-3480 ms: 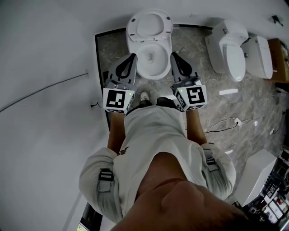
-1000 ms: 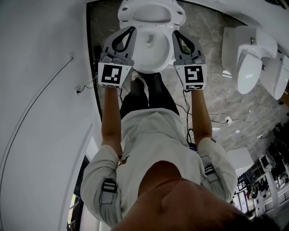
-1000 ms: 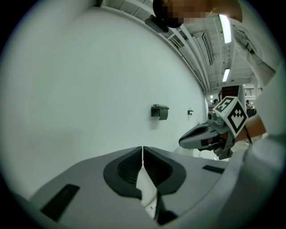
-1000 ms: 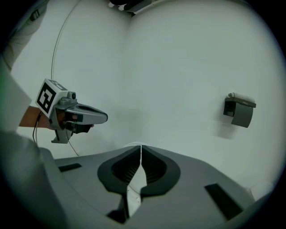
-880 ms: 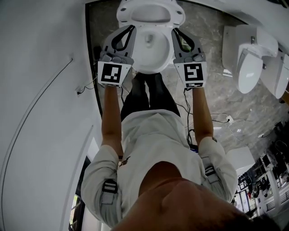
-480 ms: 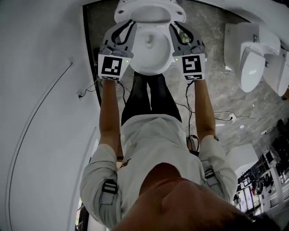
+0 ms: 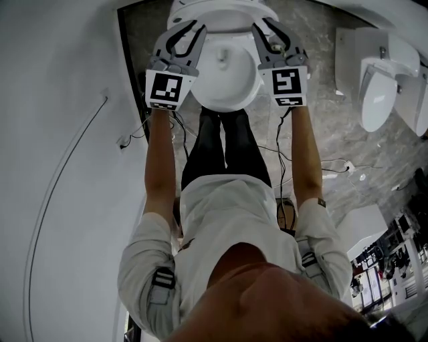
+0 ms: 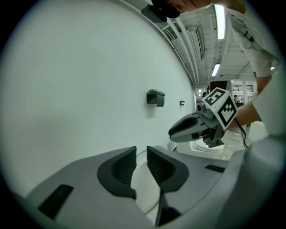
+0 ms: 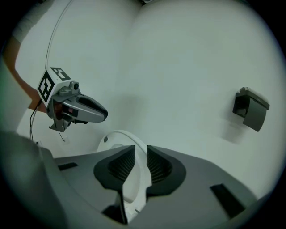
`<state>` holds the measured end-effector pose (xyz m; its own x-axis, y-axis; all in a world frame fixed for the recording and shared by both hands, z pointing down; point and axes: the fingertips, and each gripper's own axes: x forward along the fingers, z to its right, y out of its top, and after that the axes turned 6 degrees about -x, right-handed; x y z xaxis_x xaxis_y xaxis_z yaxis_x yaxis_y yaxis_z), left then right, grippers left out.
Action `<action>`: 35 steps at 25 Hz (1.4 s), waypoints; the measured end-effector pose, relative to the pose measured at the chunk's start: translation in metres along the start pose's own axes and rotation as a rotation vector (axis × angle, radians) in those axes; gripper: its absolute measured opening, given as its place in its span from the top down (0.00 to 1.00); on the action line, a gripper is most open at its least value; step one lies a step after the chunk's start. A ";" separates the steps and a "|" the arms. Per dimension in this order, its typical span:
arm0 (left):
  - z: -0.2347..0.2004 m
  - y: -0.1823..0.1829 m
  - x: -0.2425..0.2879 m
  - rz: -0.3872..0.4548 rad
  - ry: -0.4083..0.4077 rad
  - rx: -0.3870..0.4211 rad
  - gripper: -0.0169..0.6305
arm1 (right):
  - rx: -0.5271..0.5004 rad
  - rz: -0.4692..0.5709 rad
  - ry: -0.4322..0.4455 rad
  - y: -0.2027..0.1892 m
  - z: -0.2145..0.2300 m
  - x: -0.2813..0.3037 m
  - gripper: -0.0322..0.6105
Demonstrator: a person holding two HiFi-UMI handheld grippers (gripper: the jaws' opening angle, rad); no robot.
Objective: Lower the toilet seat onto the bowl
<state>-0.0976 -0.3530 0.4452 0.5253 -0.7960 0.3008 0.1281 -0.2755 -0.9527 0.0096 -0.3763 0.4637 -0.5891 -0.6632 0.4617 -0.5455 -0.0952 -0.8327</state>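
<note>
A white toilet bowl [image 7: 227, 80] lies at the top of the head view, and its seat [image 7: 221, 8] stands raised at the back. My left gripper [image 7: 192, 28] reaches along the bowl's left side and my right gripper [image 7: 264, 27] along its right, both with tips at the seat. In the left gripper view the left gripper [image 8: 140, 163] has a narrow gap, with the white seat [image 8: 142, 181] showing in it. The right gripper [image 9: 136, 163] also frames the seat's rim [image 9: 117, 139]. Both pairs of jaws have just been opening; no pad visibly presses the seat.
Two more white toilets [image 7: 381, 87] stand on the marble floor at the right. A plain wall with a thin cable [image 7: 67, 160] fills the left. A dark wall fitting [image 9: 250, 109] hangs behind the toilet. Cables [image 7: 334, 167] trail on the floor beside my legs.
Both grippers have moved forward and down along the bowl toward the raised seat. Their jaws were together and now stand apart.
</note>
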 end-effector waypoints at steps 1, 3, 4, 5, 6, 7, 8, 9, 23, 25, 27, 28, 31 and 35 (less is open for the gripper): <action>-0.002 -0.002 0.004 -0.004 -0.006 0.000 0.86 | -0.003 -0.003 -0.002 -0.002 0.001 0.005 0.80; -0.007 -0.007 0.011 -0.009 -0.014 0.003 0.82 | -0.015 -0.006 -0.005 -0.005 0.003 0.015 0.79; -0.009 -0.009 0.013 -0.013 -0.017 0.006 0.80 | -0.024 -0.008 -0.005 -0.006 0.003 0.019 0.79; -0.010 -0.011 0.016 -0.018 -0.020 0.011 0.79 | -0.032 -0.010 -0.003 -0.007 0.002 0.023 0.79; -0.011 -0.013 0.018 -0.024 -0.024 0.014 0.78 | -0.038 -0.011 0.000 -0.008 0.002 0.027 0.78; -0.013 -0.016 0.021 -0.030 -0.028 0.017 0.78 | -0.044 -0.012 0.002 -0.009 0.003 0.031 0.77; -0.014 -0.018 0.024 -0.036 -0.032 0.018 0.77 | -0.050 -0.012 0.002 -0.010 0.004 0.035 0.77; -0.016 -0.019 0.028 -0.042 -0.036 0.019 0.76 | -0.057 -0.013 0.002 -0.011 0.005 0.040 0.76; -0.021 -0.026 0.041 -0.060 -0.054 0.024 0.73 | -0.105 -0.077 0.008 -0.029 0.005 0.068 0.72; -0.021 -0.026 0.042 -0.062 -0.055 0.025 0.73 | -0.104 -0.077 0.001 -0.030 0.006 0.068 0.73; -0.021 -0.027 0.042 -0.066 -0.054 0.029 0.73 | -0.103 -0.080 -0.005 -0.030 0.007 0.066 0.74; -0.021 -0.027 0.042 -0.067 -0.054 0.031 0.73 | -0.103 -0.081 -0.008 -0.031 0.007 0.064 0.75; -0.019 -0.030 0.040 -0.070 -0.059 0.032 0.73 | -0.101 -0.071 -0.021 -0.031 0.006 0.057 0.77; -0.016 -0.038 0.032 -0.082 -0.068 0.032 0.73 | -0.096 -0.057 -0.031 -0.026 -0.002 0.048 0.79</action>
<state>-0.0991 -0.3767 0.4919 0.5678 -0.7325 0.3756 0.1993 -0.3204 -0.9261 -0.0054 -0.4039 0.5084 -0.5378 -0.6814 0.4964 -0.6329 -0.0627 -0.7717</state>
